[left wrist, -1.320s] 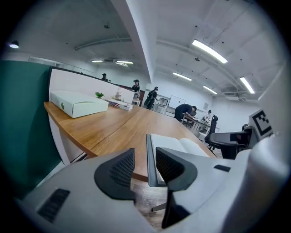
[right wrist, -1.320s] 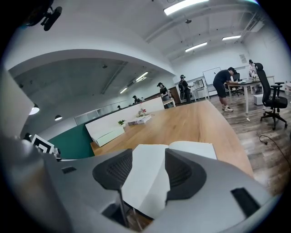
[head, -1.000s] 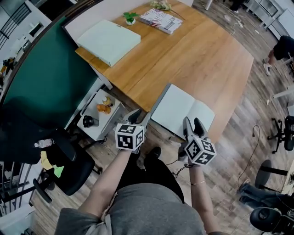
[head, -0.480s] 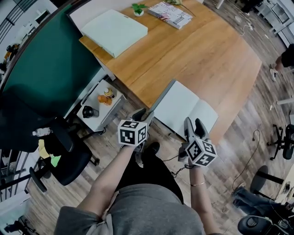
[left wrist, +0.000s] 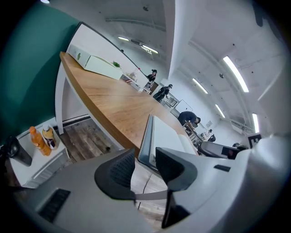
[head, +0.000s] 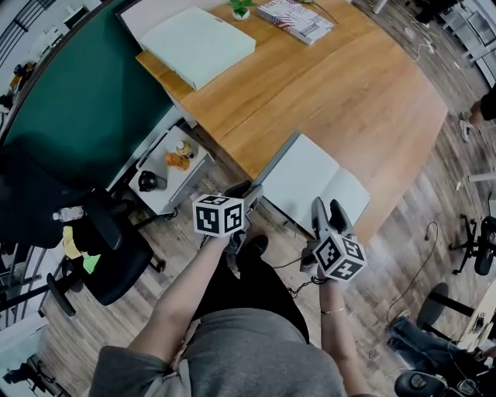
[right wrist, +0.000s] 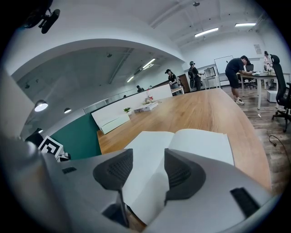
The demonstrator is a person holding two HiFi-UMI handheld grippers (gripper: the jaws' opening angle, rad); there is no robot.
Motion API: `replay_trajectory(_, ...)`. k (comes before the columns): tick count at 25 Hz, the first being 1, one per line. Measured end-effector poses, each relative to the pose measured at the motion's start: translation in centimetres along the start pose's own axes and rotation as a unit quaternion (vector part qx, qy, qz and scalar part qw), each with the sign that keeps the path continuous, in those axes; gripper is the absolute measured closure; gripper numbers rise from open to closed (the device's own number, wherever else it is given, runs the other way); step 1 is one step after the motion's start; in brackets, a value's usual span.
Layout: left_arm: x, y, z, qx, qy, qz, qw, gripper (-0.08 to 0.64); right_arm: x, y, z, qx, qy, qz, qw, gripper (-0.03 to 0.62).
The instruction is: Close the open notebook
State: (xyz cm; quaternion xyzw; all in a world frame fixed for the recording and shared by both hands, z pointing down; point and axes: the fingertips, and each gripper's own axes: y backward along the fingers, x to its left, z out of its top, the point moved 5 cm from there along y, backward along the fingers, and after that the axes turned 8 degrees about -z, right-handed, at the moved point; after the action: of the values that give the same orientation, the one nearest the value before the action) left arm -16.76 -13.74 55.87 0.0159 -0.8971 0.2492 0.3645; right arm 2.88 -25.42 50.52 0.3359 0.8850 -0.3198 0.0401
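Observation:
The open notebook (head: 314, 186) lies with white pages up on the wooden table (head: 349, 93), at its near edge, and its near left corner overhangs that edge. Grey cover shows along its left side (left wrist: 144, 136). My left gripper (head: 246, 194) is open below the table edge, right beside that overhanging corner, with nothing between its fingers; in the left gripper view (left wrist: 145, 166) the notebook stands just beyond the jaws. My right gripper (head: 329, 213) is open at the notebook's near edge, and in the right gripper view (right wrist: 143, 175) the notebook's pages (right wrist: 182, 145) spread out just beyond it.
A white flat box (head: 200, 45), a small plant (head: 242, 9) and a printed book (head: 294, 19) lie at the table's far end. Left of the table stand a low cart with bottles (head: 167, 167), a black office chair (head: 101, 256) and a green partition (head: 77, 101). People stand far off.
My left gripper has shifted slightly right, closer to the notebook's near left corner, and its cube has turned. The right gripper and the notebook have stayed put.

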Motion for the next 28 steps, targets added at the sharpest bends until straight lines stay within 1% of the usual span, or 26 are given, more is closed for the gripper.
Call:
replay_trajectory(4, 0.2, -0.2, -0.1, 0.007, 0.029, -0.016, 0.9994, 0.431, 0.1, -0.1, 0.0, 0.001, -0.002, -0.002, 1.0, 0.388)
replay_trajectory(9, 0.1, -0.3, 0.0, 0.021, 0.041, -0.022, 0.9987, 0.453, 0.0, 0.0, -0.1, -0.003, -0.007, -0.008, 1.0, 0.388)
replay_trajectory(13, -0.1, -0.3, 0.1, 0.023, 0.048, -0.027, 0.9982, 0.483, 0.1, 0.4, -0.1, -0.006, -0.011, -0.014, 1.0, 0.39)
replay_trajectory(14, -0.2, -0.3, 0.1, 0.024, 0.046, -0.027, 0.9983, 0.496, 0.2, 0.5, -0.2, -0.007, -0.012, -0.015, 1.0, 0.39)
replay_trajectory(19, -0.2, -0.4, 0.2, 0.034, 0.03, -0.025, 0.9987, 0.505, 0.3, 1.2, -0.4, -0.015, -0.016, -0.025, 0.999, 0.391)
replay_trajectory(24, -0.6, -0.1, 0.5, 0.038, -0.004, -0.014, 0.9992, 0.511, 0.2, 2.3, -0.5, -0.027, -0.018, -0.038, 0.999, 0.391)
replay_trajectory(28, -1.0, -0.1, 1.0, 0.043, -0.023, -0.016, 0.9987, 0.514, -0.4, 3.1, -0.9, -0.033, -0.026, -0.055, 0.998, 0.393)
